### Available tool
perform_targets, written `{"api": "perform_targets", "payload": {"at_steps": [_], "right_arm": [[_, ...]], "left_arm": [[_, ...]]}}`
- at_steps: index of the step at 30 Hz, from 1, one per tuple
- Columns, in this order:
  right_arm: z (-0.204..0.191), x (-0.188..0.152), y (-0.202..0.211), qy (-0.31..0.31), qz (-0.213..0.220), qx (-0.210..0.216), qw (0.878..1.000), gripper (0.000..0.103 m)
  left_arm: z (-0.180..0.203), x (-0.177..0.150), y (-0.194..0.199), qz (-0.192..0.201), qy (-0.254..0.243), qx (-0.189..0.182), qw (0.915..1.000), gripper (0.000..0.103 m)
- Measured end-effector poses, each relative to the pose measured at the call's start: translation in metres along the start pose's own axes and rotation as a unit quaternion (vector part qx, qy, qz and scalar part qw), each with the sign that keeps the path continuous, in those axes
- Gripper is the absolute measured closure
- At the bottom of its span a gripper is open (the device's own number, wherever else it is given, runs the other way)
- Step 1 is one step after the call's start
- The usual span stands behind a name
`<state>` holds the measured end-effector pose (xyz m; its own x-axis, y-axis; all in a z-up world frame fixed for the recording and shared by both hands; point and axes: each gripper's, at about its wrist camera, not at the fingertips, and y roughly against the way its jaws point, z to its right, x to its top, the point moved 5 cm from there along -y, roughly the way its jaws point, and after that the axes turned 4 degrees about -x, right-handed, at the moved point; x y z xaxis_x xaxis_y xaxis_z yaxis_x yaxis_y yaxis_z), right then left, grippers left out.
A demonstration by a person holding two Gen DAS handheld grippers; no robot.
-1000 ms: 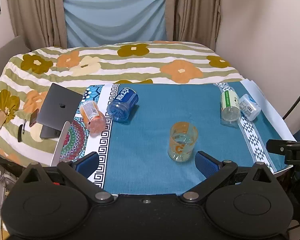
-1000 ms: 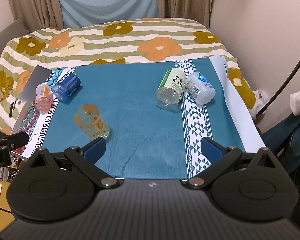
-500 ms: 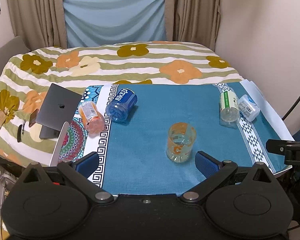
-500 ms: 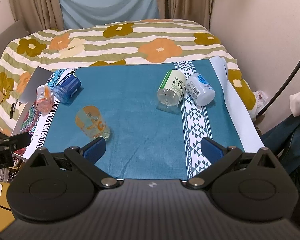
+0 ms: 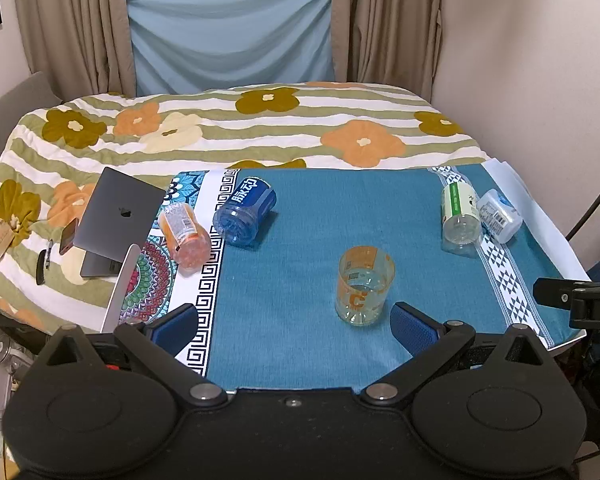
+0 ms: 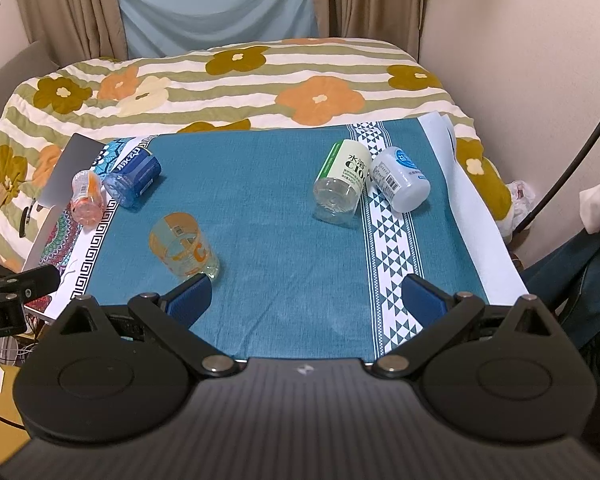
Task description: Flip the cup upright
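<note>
Teal cloth (image 5: 300, 320) covers the table. Blue bottle (image 5: 245, 211) and orange bottle (image 5: 184, 236) lie at its left edge, touching or nearly so. Green-label bottle (image 5: 459, 216) and white bottle (image 5: 499, 216) lie together at right. Laptop (image 5: 118, 220) rests on the floral blanket (image 5: 260, 128).

"C" on cup (image 5: 365, 285) — "C1000" on bottle (image 6: 342, 182)

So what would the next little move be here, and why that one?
Probably ease the left gripper forward and a bit right, so its open fingers straddle the clear orange-printed cup. That cup sits nearest, just ahead of its right finger, and nothing is held yet. Whether it stands rim-up or rim-down, I cannot tell.
</note>
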<state>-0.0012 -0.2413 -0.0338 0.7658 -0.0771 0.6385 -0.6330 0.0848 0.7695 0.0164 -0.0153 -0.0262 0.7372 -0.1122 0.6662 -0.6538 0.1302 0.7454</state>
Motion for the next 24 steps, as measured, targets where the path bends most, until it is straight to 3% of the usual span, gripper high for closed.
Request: {"api": "perform_targets", "payload": {"at_steps": [11,24], "right_arm": [[0.0013,0.0012,0.0004,-0.001,0.0,-0.001,1.0,0.0],[0.0062,0.0066,-0.003,-0.007,0.002,-0.004,1.0,0.0]], "left_arm": [[-0.0022,0.0005,-0.0035,-0.004,0.005,-0.004,1.0,0.0],[-0.0059,0.0077,-0.0014,0.022,0.005,0.005,0.9997,0.0]]}}
